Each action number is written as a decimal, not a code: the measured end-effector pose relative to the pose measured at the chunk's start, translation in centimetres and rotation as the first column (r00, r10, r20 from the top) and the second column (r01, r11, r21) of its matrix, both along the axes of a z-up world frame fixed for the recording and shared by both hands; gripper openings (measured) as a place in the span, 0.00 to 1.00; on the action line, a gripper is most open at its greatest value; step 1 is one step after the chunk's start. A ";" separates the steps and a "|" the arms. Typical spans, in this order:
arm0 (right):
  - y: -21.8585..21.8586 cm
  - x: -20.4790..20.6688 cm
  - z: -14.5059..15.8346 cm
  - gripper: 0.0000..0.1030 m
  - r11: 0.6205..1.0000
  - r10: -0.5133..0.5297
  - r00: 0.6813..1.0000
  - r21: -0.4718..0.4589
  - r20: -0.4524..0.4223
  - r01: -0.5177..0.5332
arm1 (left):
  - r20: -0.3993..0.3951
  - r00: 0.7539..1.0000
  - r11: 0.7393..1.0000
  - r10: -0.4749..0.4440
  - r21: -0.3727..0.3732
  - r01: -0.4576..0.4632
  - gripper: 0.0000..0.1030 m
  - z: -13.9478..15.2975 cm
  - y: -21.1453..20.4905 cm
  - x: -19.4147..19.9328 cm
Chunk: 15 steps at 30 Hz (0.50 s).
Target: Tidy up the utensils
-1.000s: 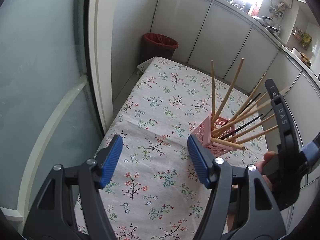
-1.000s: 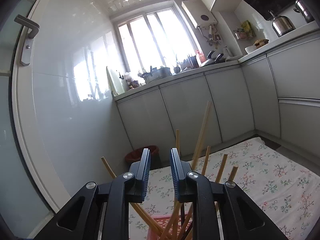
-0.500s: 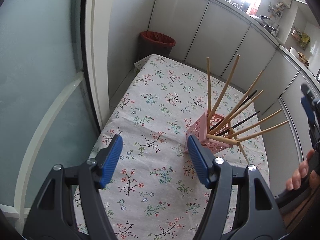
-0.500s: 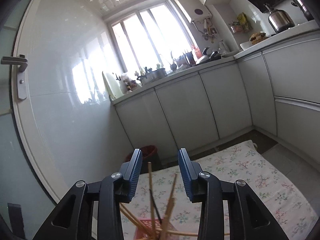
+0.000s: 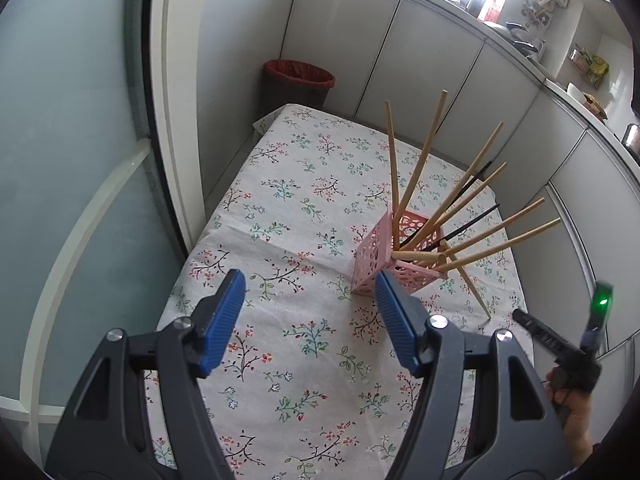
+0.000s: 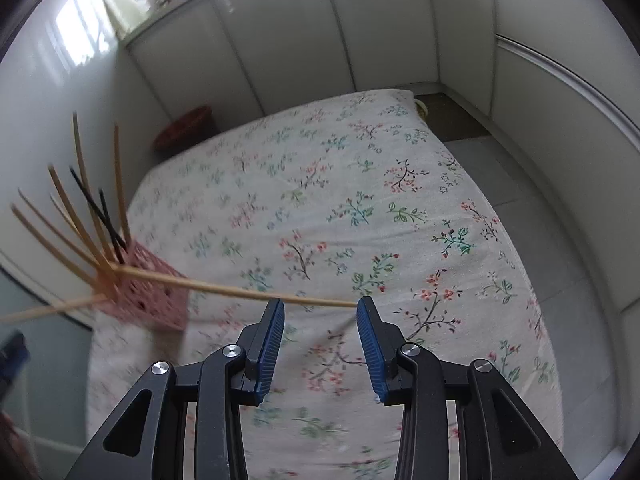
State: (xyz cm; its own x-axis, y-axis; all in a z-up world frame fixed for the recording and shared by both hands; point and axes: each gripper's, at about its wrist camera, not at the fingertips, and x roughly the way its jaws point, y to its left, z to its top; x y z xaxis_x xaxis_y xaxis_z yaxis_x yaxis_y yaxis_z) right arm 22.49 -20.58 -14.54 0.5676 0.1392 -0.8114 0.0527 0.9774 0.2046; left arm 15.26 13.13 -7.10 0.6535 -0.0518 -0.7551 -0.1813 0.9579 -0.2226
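Basket (image 5: 382,258) on the tablecloth (image 5: 280,208), chopsticks (image 5: 424,168) standing in it, bin (image 5: 298,82) behind the table

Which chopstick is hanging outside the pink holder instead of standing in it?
The wooden chopstick slanting from the pink perforated holder rim down to the floral tablecloth.

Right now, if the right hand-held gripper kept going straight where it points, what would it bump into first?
Probably the long wooden chopstick sticking sideways out of the pink perforated plastic basket: it crosses just ahead of the open right hand-held gripper. Depth is unclear; it might pass over and meet the floral tablecloth.
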 end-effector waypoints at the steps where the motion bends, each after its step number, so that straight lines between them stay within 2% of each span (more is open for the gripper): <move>1: 0.3 0.1 -0.8 0.37 0.997 0.047 0.999 -0.059 -0.002 -0.047 | -0.002 1.000 1.000 -0.001 0.001 0.001 0.66 0.0 0.0 0.0; 3: 1.4 0.1 -2.5 0.37 0.966 0.180 0.984 -0.190 0.000 -0.177 | -0.004 1.000 1.000 0.001 0.002 -0.001 0.66 -0.1 0.1 0.0; 5: 2.0 0.2 -3.9 0.36 0.924 0.285 0.958 -0.259 -0.028 -0.283 | -0.004 1.000 1.000 0.002 0.008 -0.002 0.66 -0.2 0.1 0.0; 11: 2.4 1.6 -5.5 0.36 0.853 0.425 0.903 -0.307 -0.063 -0.423 | -0.008 1.000 1.000 0.000 0.031 0.000 0.66 -0.3 0.0 0.2; 13: 3.1 2.3 -5.9 0.34 0.794 0.489 0.867 -0.364 -0.094 -0.487 | -0.010 1.000 0.999 0.003 0.044 -0.003 0.66 -0.4 0.0 0.2; 15: 3.4 2.8 -6.2 0.28 0.745 0.538 0.834 -0.394 -0.120 -0.538 | -0.010 1.000 0.998 0.008 0.055 -0.008 0.66 -0.4 0.2 0.1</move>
